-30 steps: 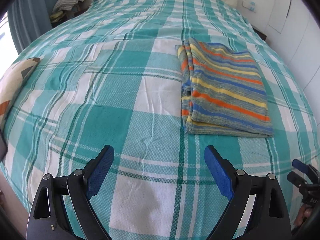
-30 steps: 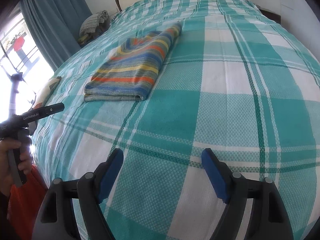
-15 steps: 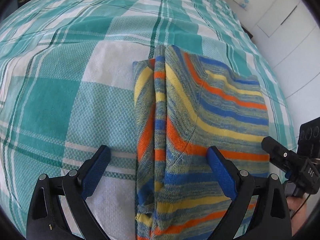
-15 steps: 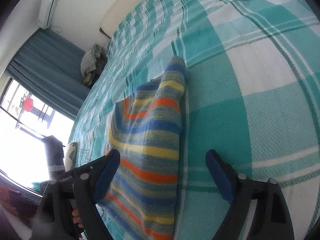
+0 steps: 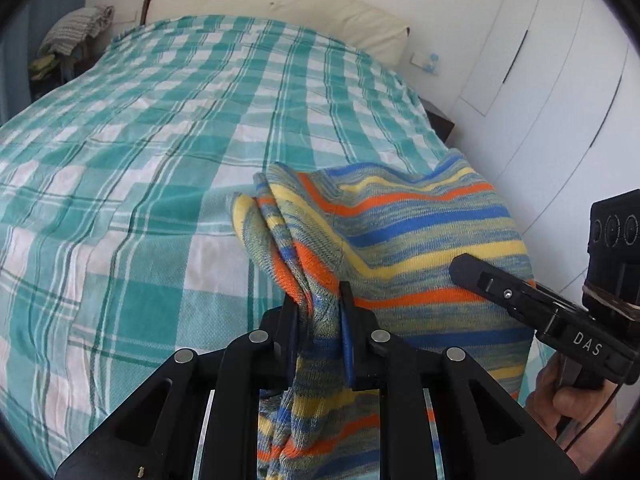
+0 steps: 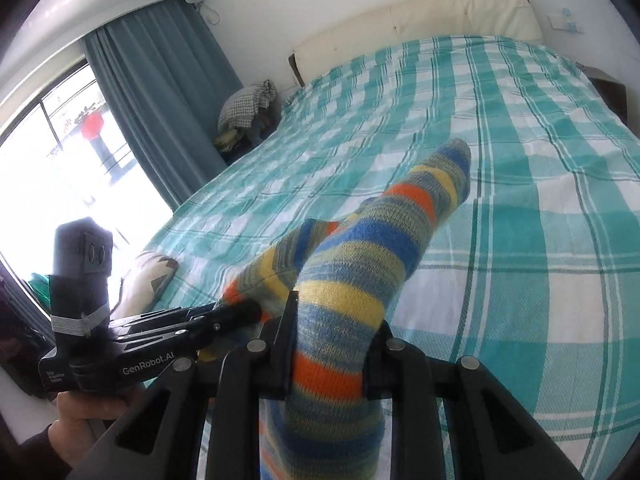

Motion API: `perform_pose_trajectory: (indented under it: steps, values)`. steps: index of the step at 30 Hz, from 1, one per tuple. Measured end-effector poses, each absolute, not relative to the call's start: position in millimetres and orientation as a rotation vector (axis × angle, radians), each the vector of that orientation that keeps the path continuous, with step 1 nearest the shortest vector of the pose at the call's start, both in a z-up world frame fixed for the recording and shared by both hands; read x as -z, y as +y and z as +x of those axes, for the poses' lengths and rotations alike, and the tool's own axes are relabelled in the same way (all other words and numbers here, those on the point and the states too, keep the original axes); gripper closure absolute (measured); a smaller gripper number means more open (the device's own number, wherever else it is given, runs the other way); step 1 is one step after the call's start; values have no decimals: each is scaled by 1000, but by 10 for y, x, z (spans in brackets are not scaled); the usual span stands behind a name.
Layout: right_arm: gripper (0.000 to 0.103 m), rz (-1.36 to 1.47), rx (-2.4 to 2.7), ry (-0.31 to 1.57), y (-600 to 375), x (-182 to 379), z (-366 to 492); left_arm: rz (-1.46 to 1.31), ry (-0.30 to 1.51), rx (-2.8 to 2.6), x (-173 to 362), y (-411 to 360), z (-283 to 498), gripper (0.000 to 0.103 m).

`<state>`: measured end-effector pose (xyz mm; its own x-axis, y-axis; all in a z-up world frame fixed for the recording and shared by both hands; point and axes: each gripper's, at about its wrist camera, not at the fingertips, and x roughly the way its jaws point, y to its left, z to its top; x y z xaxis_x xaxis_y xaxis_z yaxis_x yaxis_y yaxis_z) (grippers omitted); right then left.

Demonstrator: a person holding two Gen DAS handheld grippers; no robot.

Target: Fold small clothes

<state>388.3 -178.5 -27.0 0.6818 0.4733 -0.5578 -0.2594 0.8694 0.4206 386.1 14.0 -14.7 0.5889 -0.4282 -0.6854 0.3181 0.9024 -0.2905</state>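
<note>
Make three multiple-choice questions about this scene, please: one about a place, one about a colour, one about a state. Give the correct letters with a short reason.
1. Where does the pile of clothes lie?
A. beside the bed, near the curtain
B. on the pillow
C. under the striped garment

2. Which colours has the bedspread?
A. red and black
B. teal and white
C. plain grey

3. In what state is the left gripper?
A. wide open over the bed
B. shut on nothing
C. shut on the striped garment

Answers:
1. A: the right wrist view shows the pile at the bed's side, next to the curtain.
2. B: teal and white checks cover the bed in both views.
3. C: in the left wrist view the striped garment is pinched between the jaws; the right gripper is shut on it too.
</note>
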Motion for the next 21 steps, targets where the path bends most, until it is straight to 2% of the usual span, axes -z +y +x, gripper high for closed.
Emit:
perform_pose_trajectory:
  steps: [2, 4, 5, 6, 7, 8, 11, 13, 14, 16, 21]
  values:
    - [79, 348, -432, 703, -1805, 107, 3895, -151, 869, 439, 108, 157, 3895, 82]
    - [74, 356, -433, 742, -1838, 132, 3916, -147, 940, 392, 333, 185, 3889, 60]
    - [64, 357, -415, 775, -1876, 208, 3901, -144, 968, 341, 508, 244, 3824, 38]
    - [54, 354, -385, 816, -1927, 323, 3865, -136, 990, 299, 670, 298, 3711, 33]
    - [32, 340, -350, 863, -2012, 463, 3782, -114, 1010, 265, 816, 347, 3556, 33]
    - [23, 317, -308, 901, -2084, 590, 3651, -78, 1025, 243, 932, 409, 3344, 33]
    - [22, 197, -197, 983, -2293, 873, 3102, 54, 990, 170, 1043, 452, 2620, 28]
    - [16, 123, -131, 1032, -2370, 971, 2671, 162, 917, 128, 942, 367, 2125, 14]
    - [10, 99, -117, 1050, -2387, 988, 2463, 205, 878, 111, 857, 316, 1912, 2]
    - [4, 60, -104, 1067, -2381, 952, 2060, 249, 812, 96, 626, 217, 1549, 0]
    - [0, 22, -124, 986, -2307, 466, 1232, 279, 736, 23, -49, 93, 947, 0]
